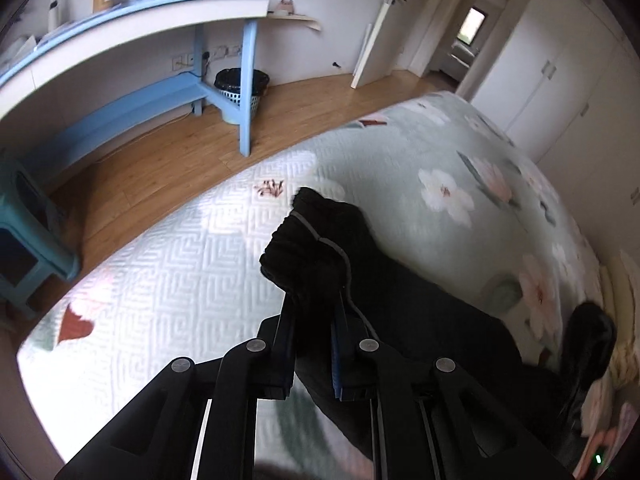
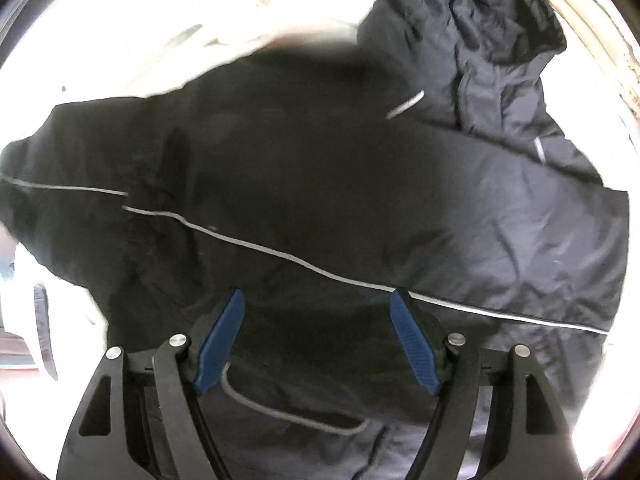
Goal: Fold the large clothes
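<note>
A black jacket (image 2: 320, 168) with thin grey reflective stripes lies spread on the bed and fills the right wrist view. Its hood (image 2: 472, 36) is crumpled at the upper right. My right gripper (image 2: 318, 300) is open, its blue pads (image 2: 412, 340) apart just above the jacket's body, holding nothing. In the left wrist view my left gripper (image 1: 314, 300) is shut on a bunched black sleeve cuff (image 1: 312, 248) of the jacket, lifted over the bed. The rest of the jacket (image 1: 440, 340) trails to the lower right.
The bed has a pale green floral quilt (image 1: 180, 272). Beyond its edge is wooden floor (image 1: 168, 160), a blue and white desk (image 1: 132, 36), a black waste bin (image 1: 242, 88), a teal stool (image 1: 24, 232) at the left, white wardrobes (image 1: 560, 80) and an open doorway (image 1: 460, 32).
</note>
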Available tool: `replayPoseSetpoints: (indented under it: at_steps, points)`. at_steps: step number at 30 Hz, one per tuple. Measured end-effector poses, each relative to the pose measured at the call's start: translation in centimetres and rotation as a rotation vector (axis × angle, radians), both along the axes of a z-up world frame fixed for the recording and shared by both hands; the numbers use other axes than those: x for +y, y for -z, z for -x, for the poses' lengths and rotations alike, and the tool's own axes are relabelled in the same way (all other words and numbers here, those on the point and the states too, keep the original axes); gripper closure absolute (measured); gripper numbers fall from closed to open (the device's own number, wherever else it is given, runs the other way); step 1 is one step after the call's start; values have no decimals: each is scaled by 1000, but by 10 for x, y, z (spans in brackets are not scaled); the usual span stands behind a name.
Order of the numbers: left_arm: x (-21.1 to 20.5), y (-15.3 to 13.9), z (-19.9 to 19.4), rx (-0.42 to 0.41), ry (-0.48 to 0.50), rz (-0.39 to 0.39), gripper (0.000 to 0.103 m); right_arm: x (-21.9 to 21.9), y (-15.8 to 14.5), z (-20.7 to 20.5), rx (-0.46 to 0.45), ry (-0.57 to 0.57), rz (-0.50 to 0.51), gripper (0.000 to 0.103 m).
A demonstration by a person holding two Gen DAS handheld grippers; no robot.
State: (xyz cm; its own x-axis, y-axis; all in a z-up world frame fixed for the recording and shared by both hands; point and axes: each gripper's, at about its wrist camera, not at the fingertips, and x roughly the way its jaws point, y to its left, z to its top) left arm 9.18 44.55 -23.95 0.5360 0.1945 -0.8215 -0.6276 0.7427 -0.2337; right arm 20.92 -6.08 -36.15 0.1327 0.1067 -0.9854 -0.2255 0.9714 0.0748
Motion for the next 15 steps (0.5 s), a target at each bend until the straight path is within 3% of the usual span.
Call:
replayPoseSetpoints:
  at_steps: [2, 3, 5, 8, 11, 15]
  points:
    - [-17, -9, 5, -19, 36, -13, 89, 2, 27, 1, 54, 1, 36, 23]
    - [-32, -17, 6, -32, 64, -27, 89, 2, 30, 2, 38, 1, 21, 20]
    - [-58, -32, 13, -53, 119, -49, 90, 4, 27, 3, 41, -18, 3, 15]
    - [-112, -57, 12, -94, 247, -45, 90, -2, 18, 10, 46, -31, -35, 18]
    - [-197, -76, 2, -113, 422, -79, 90, -28, -2, 22, 36, 4, -122, 19]
    - [-307, -82, -12, -138, 631, -106, 90, -76, -23, 44, 21, 47, -154, 19]
